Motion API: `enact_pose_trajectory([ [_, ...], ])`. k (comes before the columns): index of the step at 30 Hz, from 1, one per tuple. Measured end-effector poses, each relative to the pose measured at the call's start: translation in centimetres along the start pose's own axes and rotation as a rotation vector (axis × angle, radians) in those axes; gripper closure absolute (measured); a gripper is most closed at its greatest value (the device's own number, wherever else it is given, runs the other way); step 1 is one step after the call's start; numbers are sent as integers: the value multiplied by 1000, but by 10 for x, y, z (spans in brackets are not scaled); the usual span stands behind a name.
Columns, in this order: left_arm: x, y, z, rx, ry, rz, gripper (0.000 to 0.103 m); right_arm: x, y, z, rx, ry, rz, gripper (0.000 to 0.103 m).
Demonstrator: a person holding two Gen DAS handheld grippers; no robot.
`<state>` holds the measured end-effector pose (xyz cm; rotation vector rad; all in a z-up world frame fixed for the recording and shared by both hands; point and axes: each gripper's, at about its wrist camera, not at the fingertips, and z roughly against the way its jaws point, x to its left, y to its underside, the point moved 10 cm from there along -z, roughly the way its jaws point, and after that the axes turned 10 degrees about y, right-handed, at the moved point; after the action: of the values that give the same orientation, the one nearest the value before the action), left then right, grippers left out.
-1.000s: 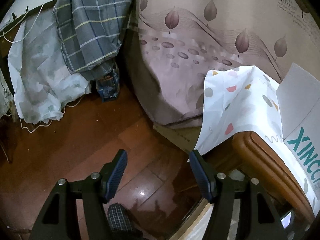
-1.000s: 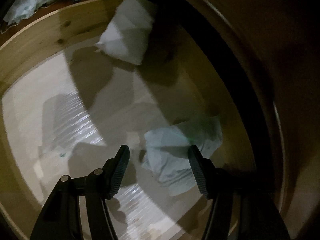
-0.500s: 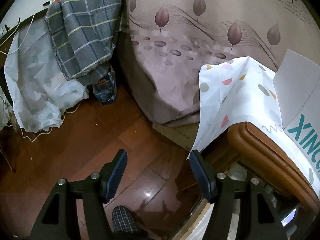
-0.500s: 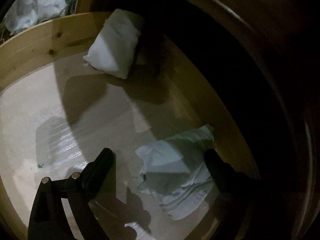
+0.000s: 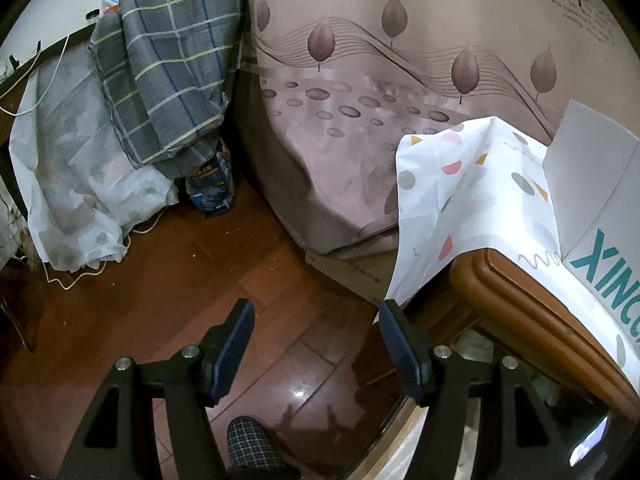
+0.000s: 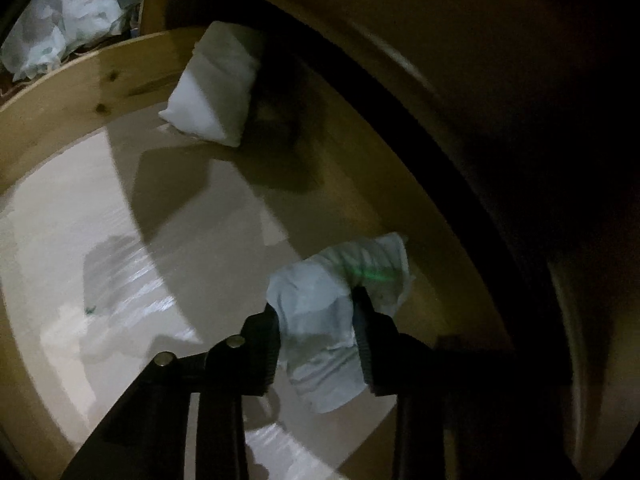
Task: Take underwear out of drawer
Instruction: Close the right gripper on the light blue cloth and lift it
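While the left gripper is being held open and empty over the floor, the right gripper is being closed around the underwear at the drawer's five o'clock, ready for lifting.

Soft cloth underwear; matt wooden drawer

You have a reddish wood floor ahead, a bed draped in a leaf-print sheet, a grey plaid blanket beside it over pale sheeting, and what looks like a blue packet underneath.
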<state>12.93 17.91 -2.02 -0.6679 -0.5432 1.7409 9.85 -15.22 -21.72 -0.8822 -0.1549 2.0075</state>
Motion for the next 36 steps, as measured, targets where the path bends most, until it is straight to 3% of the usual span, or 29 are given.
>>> enact_pose_trajectory([
  [7,0,1,1,10,10,-6,37,19,13,23,27,-108,62,75],
  [10,-2,2,1,12,10,-12,37,25,13,26,25,-101,86,63],
  [12,-3,3,1,15,10,-18,37,24,16,31,4,-74,97,39],
  [17,-5,3,0,21,12,-26,37,23,7,29,-25,-27,108,31],
  [20,-7,3,-1,21,14,-34,37,9,32,27,17,-43,114,24],
  [23,-8,4,-3,28,18,-39,37,13,28,6,73,-101,92,24],
  [25,-9,5,-4,33,22,-44,37,11,30,4,63,-127,67,25],
  [30,-13,7,-6,36,15,-68,37,16,34,4,69,-170,56,43],
  [36,-15,15,-13,67,16,-80,37,11,37,7,102,-175,51,57],
])
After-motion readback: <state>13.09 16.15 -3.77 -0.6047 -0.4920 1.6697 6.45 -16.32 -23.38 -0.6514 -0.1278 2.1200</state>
